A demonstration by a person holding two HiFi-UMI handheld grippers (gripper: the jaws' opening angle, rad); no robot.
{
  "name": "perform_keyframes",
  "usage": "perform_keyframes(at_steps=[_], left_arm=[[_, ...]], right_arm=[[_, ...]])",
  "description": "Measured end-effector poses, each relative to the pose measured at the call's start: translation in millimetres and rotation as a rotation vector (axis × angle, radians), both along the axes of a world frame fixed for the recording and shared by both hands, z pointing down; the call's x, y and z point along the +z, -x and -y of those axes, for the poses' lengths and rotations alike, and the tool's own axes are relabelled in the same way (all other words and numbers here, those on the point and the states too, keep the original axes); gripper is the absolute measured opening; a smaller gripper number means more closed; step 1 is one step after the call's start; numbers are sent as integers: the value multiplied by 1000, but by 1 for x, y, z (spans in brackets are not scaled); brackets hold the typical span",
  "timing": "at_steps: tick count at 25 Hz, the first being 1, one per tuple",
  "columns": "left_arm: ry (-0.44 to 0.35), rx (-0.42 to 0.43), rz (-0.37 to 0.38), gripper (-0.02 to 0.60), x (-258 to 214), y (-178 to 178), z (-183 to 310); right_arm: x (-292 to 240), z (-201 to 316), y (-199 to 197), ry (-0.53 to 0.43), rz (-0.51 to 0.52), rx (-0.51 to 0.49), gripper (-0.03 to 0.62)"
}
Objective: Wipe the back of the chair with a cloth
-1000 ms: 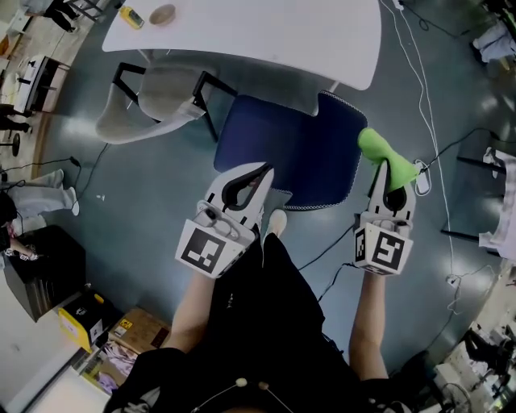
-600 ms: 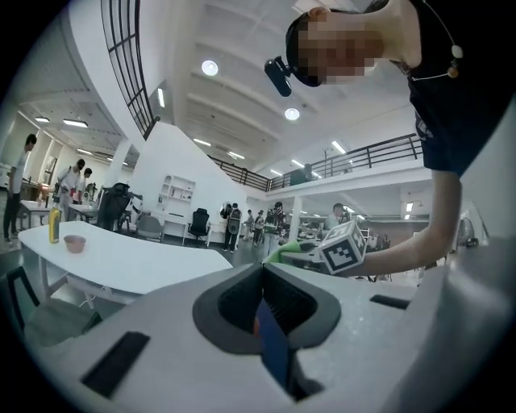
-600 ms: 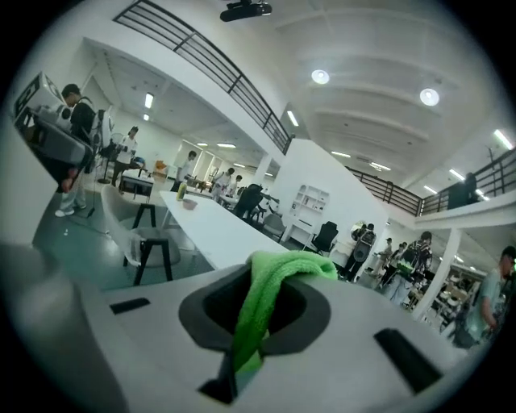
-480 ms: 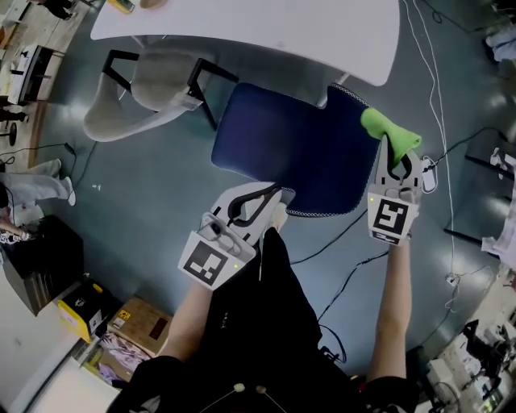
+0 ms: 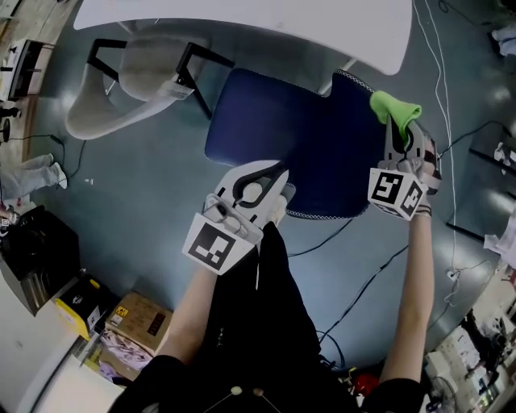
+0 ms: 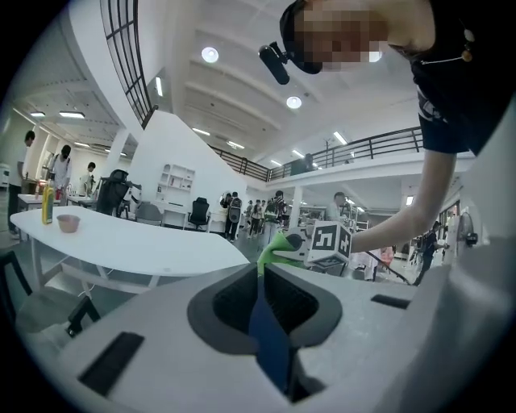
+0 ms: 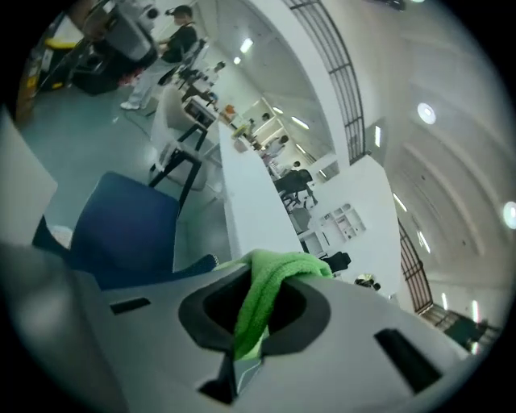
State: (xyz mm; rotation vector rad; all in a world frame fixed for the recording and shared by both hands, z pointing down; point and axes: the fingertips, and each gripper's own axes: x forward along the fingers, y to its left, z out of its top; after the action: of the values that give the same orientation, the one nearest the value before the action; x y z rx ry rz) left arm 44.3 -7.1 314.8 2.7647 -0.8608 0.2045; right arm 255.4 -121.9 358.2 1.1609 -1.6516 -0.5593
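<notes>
Over the last second both grippers have come down toward the blue chair [image 5: 314, 145]. The right gripper [image 5: 397, 133] has also rolled, so its marker cube now sits askew. It has carried the green cloth [image 5: 395, 107] from beside the chair's right side up to the far right corner of the back. Its claw is pressed together on a fold of the cloth, which bunches out past the tips. Whether the cloth touches the upholstery yet cannot be told.

The left gripper [image 5: 278, 173] has sunk onto the chair's near edge. Its claw pinches a thin blue sliver of that edge, apparently to steady the chair. By this reading the approach is nearly over and wiping has not begun: the cloth has yet to be laid on the back and drawn across it.

The chair stands at a white table [image 5: 242, 20], with a grey chair [image 5: 121, 93] beside it. The floor [image 5: 145, 193] is smooth grey-blue, and a cardboard box [image 5: 143, 321] sits near the person. The room is a bright open hall with a railed balcony [image 6: 355, 153] and people [image 6: 238, 214] in the distance.
</notes>
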Motion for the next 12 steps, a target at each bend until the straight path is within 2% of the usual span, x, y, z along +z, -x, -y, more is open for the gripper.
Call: perform_keyframes(at_steps=[1,2,3,6,9,12], left_arm=[[8,2,-6,31,4,-4,4],[9,12,-11,92,7,-8,7],[-1,28,-11,127,9,-13,10],[-34,66,-8,132,14,-22,12],[-31,77,-16,132,18,-24,10],[-9,69,-19,132,26,-23,5]], right_arm=[[4,2,0,-1,-45,-17,18],[7,4,0,1,-75,-30,18],[11,5,0,5,-93,-39,18],[17,6,1,-6,-160,-65,18],[3,7,4,-100,-251,-95,18],[-20,14,-2,-201,-323,-79,18]])
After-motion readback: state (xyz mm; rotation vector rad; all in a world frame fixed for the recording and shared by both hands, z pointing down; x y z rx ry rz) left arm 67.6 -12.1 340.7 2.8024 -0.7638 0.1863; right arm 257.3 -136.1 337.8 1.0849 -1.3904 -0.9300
